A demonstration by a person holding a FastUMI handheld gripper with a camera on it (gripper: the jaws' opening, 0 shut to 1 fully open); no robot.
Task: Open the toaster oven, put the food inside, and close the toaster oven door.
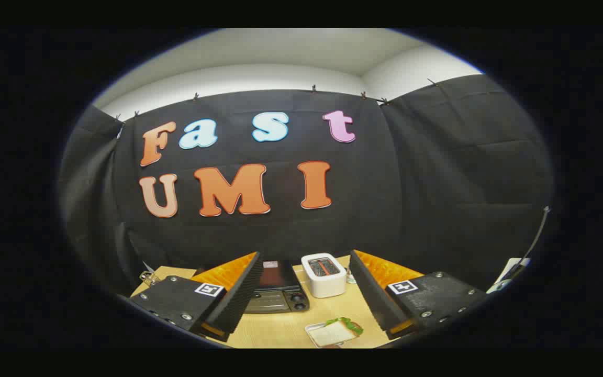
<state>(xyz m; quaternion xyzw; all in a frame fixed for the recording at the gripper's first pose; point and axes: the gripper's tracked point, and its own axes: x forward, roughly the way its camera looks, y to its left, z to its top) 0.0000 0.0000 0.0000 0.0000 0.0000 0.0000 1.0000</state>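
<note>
The tool hangs spread wide above the wooden surface, gripping nothing. Between its fingers sit the dark toaster oven, a white toaster beside it, and nearer, a sandwich on a small tray.

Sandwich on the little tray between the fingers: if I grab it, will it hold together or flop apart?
The sandwich looks soft: pale bread with a green leaf poking out one side, so a pinch would probably squash it and layers may slide. It lies on a shallow tray, likely light and apt to skid on the smooth wooden table. The gripper is open above it.
</note>
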